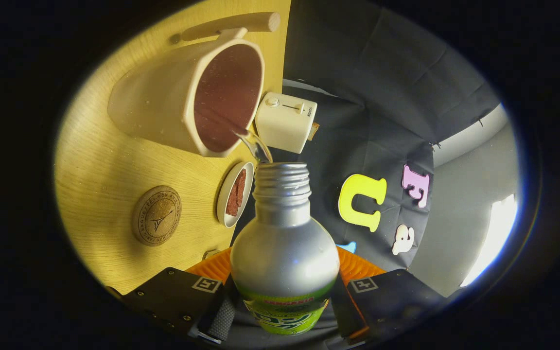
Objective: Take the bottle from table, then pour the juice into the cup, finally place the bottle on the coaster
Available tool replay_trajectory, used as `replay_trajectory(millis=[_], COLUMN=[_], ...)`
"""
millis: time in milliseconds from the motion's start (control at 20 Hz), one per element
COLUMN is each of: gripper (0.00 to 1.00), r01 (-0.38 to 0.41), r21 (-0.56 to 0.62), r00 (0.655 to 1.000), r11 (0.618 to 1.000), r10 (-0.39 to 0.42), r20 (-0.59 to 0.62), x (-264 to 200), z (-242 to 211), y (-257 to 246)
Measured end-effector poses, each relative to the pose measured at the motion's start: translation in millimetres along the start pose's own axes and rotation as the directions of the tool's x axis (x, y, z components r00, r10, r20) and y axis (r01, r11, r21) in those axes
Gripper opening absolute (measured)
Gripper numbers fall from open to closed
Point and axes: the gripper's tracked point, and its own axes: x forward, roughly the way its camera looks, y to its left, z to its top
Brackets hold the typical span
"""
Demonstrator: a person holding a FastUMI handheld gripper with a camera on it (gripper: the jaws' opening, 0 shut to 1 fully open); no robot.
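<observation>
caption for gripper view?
Gripper shut on silver aluminium bottle, pouring clear juice into beige cup on wooden table.

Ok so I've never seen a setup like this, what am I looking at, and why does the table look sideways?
This comes from a fisheye camera riding on a hand-held claw, looking forward along its two fingers. A person has turned the claw to pour, so the wooden table looks tipped. Both fingers press on a silver bottle, cap off. A clear stream runs from its mouth into a pale cup with a dark inside. Beside the cup sit a white toaster, a small dish of something reddish-brown, a round cork coaster and a wooden stick.
</observation>
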Motion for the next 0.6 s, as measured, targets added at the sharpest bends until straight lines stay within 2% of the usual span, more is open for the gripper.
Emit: replay_trajectory(millis=[600], gripper=[0.81], r01=[0.007], r21=[-0.058], r00=[1.0], r11=[0.998], r10=[-0.007], r20=[0.002], x=[-2.9], z=[1.6], y=[-0.4])
